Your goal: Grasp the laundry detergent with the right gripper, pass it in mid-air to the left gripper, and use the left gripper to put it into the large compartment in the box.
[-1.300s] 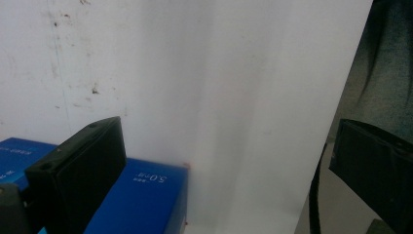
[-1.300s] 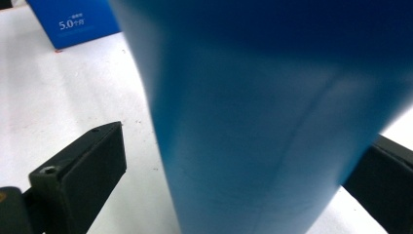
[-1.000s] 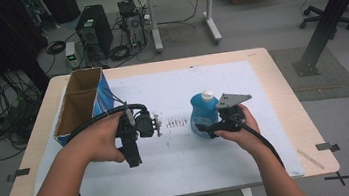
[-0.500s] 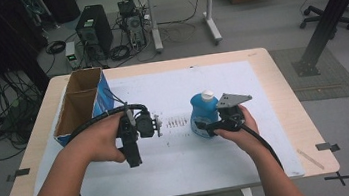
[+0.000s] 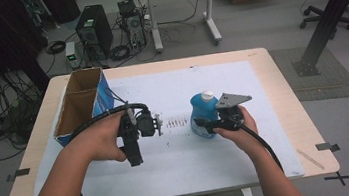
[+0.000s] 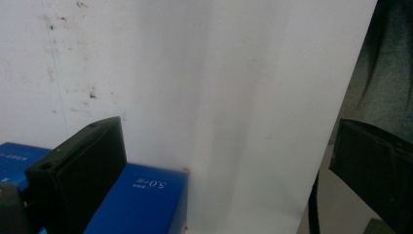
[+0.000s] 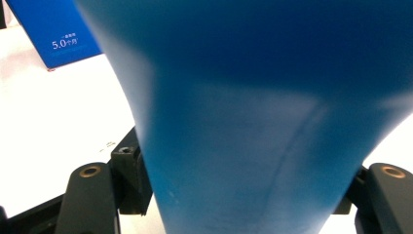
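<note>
At frame centre, the right gripper (image 5: 205, 124) pinched the blue bottle (image 5: 203, 110) low, left gripper (image 5: 158, 125) spread wide, so it might have tipped.

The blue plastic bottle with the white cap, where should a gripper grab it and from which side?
Probably around the lower body of the blue plastic bottle with the white cap, coming in level from the person's side. It stands upright on the white table sheet, and its body widens below the narrow neck. The right gripper already has a jaw on each side of that body in the right gripper view.
</note>
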### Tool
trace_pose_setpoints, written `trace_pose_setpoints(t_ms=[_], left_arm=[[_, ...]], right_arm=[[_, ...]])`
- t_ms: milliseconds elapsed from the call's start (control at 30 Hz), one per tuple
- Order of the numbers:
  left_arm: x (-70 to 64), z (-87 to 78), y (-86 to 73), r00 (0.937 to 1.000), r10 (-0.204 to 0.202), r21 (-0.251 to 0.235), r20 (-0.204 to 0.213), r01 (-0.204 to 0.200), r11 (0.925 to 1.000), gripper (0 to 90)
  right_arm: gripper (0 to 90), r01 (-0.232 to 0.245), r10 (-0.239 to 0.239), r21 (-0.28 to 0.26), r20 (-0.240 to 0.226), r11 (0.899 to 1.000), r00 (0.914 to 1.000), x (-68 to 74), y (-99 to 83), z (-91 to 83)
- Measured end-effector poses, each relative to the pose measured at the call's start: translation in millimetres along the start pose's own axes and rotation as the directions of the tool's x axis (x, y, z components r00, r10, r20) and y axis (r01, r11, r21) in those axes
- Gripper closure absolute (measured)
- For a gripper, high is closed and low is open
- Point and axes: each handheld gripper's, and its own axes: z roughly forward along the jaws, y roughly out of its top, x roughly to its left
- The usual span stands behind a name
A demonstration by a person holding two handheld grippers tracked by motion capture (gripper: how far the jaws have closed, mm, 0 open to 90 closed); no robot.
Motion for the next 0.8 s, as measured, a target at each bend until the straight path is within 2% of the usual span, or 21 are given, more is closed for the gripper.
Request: trace_pose_setpoints(t_ms=[167,233,500,533,700,767,800], left_arm=[[-0.5,1.4,0.2,1.0000,0.002,0.002,0.004,-0.002,1.0000,0.2],[-0.5,1.4,-0.1,1.0000,0.000,0.004,0.003,0.000,1.0000,0.2],[0.4,-0.2,0.6,1.0000,0.000,0.001,0.000,0.000,1.0000,0.2],[0.2,-0.6,1.2,1.0000,0.000,-0.002,0.001,0.000,1.0000,0.2],[0.2,-0.9,1.5,1.0000,0.003,-0.002,0.002,-0.003,1.0000,0.3],[0.4,-1.5,0.7,1.0000,0.000,-0.004,0.001,0.000,1.0000,0.3],[0.7,-2.4,-1.1,1.0000,-0.006,0.002,-0.004,0.006,1.0000,0.3]], right_arm=[[37.6,0.006,-0.006,0.001,-0.001,1.000,1.0000,0.7,-0.8,1.9],[43.3,0.009,-0.009,-0.006,0.001,1.000,1.0000,1.3,-1.0,2.5],[45.3,0.024,-0.024,-0.008,0.002,1.000,0.9997,0.9,-1.0,2.6],[45.8,0.051,-0.051,-0.010,0.008,0.999,0.9987,4.2,-0.8,2.1],[46.2,0.058,-0.058,-0.010,0.021,0.998,0.9981,6.5,0.9,1.6],[46.2,0.057,-0.057,-0.022,0.003,0.998,0.9983,6.2,4.3,-1.6],[46.1,0.076,-0.076,-0.022,-0.012,0.997,0.9970,7.0,9.8,-5.9]])
